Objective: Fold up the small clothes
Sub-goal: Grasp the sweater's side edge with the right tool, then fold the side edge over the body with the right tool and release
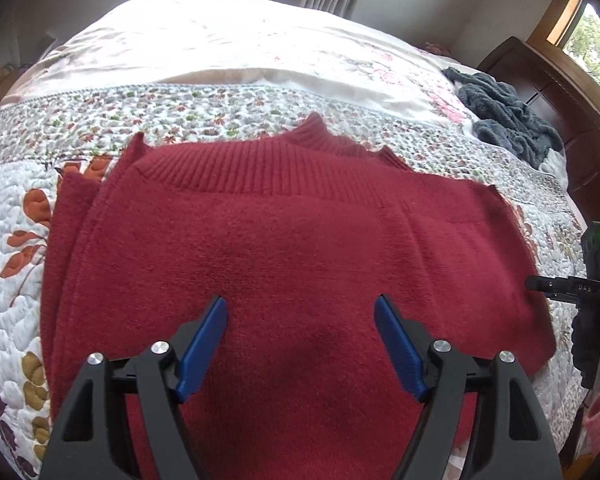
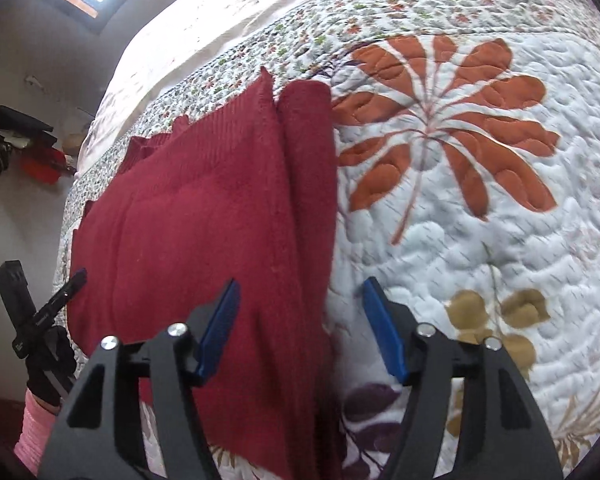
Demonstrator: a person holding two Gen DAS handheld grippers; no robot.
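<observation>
A dark red knitted sweater point(image 1: 280, 240) lies folded flat on a flowered quilt point(image 1: 12, 200), its ribbed hem on the far side. My left gripper point(image 1: 300, 304) hovers open over the near middle of it, with nothing between its blue pads. In the right wrist view the sweater point(image 2: 200, 220) fills the left half, a folded strip along its right edge. My right gripper point(image 2: 300, 284) is open and straddles that edge, left pad over the knit, right pad over the quilt point(image 2: 480, 220). Each view catches the other gripper at its edge: right gripper point(image 1: 540, 285), left gripper point(image 2: 70, 284).
A grey-blue fuzzy garment point(image 1: 504, 116) lies crumpled at the far right of the bed, next to dark wooden furniture point(image 1: 560, 92). Bare quilt stretches beyond and beside the sweater. Black and red objects point(image 2: 32, 148) sit off the bed at the left. Gloved hand and pink sleeve point(image 2: 40, 412) hold the left gripper.
</observation>
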